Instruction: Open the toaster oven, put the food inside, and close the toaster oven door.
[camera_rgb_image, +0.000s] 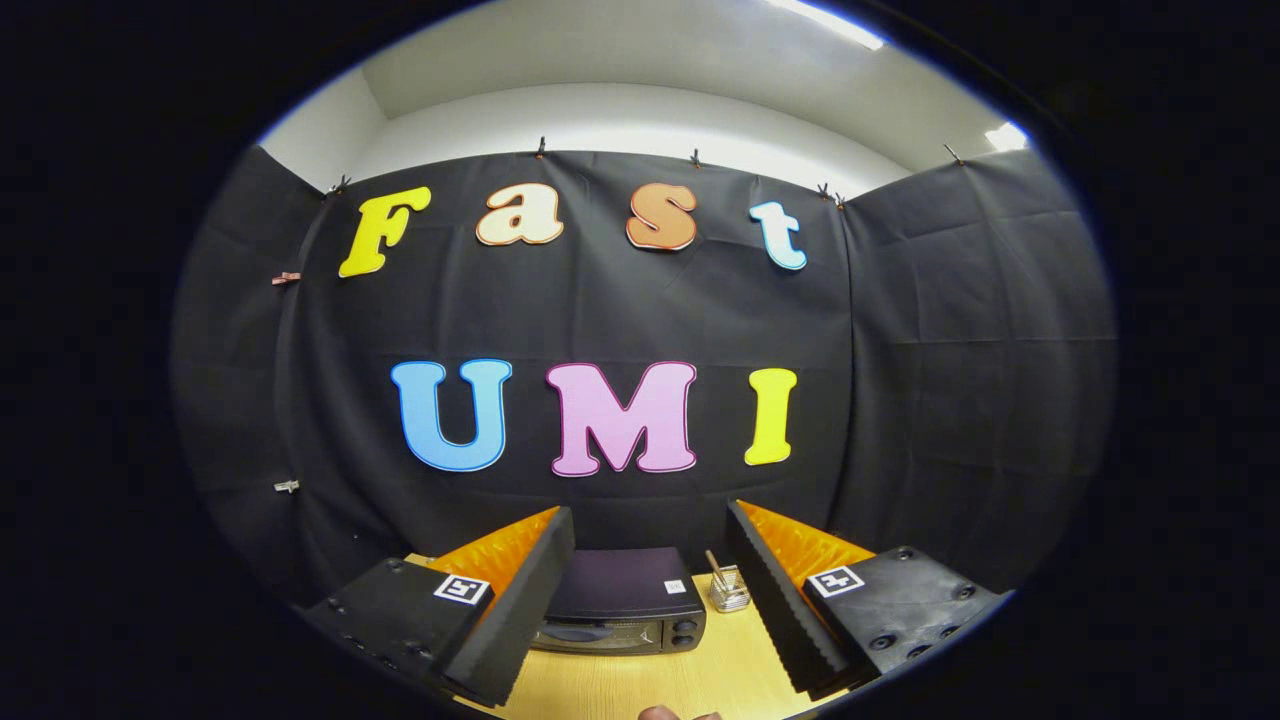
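In the gripper view, the gripper (650, 600) is held high and well back from the toaster oven (622, 605), its two fingers spread wide with nothing between them. The oven sits on the pale wooden table (720, 670), beyond the fingers and framed in the gap between them, a little nearer the left finger.

Its door appears to be up and shut, though the oven is small here and the handle is hard to make out. A shut door fits two stages equally: the oven waiting to be opened, or the food already inside and the door closed again. The pictures do not settle which, and the inside cannot be seen through the glass from this height.

Any approach to the door calls for dropping the gripper low and level with the front face, keeping the fingers apart until the handle lies squarely between them, and following the door's hinge arc instead of pulling straight, so the light oven does not slide on the table.

The oven is a compact dark box with a flat top bearing a small white sticker, a curved window on the front and two round knobs stacked on its right side. Just beside it on the right stands a small clear glass (729, 590) with a stick in it. At the near table edge, something small and rounded, perhaps a fingertip (660, 713), peeks in.
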